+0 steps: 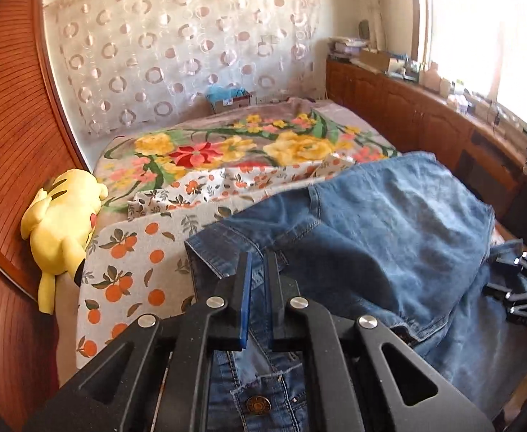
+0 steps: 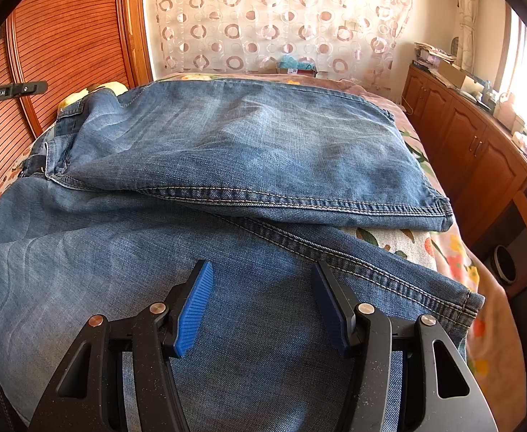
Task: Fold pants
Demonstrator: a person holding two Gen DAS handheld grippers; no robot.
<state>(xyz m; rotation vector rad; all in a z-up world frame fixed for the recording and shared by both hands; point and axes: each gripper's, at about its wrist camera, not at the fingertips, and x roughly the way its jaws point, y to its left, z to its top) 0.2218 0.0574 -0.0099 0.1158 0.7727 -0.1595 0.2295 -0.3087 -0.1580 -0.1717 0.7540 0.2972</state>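
Note:
Blue denim pants [image 1: 371, 223] lie across the bed, one leg folded over the other [image 2: 249, 144]. My left gripper [image 1: 258, 266] is shut on a fold of denim near the waistband, which is lifted; the metal button [image 1: 257, 404] shows just below the fingers. My right gripper [image 2: 261, 270] stands open just over the lower leg [image 2: 227, 324], its blue pads [image 2: 195, 306] apart with nothing pinched between them. The left wrist view catches the right gripper [image 1: 519, 288] at the right edge of the pants.
A yellow plush toy [image 1: 62, 230] lies at the bed's left edge by the wooden headboard [image 1: 8, 144]. An orange-print sheet [image 1: 130, 273] and a floral blanket [image 1: 227, 147] cover the bed. Wooden cabinets [image 2: 472, 151] with clutter run along the right side.

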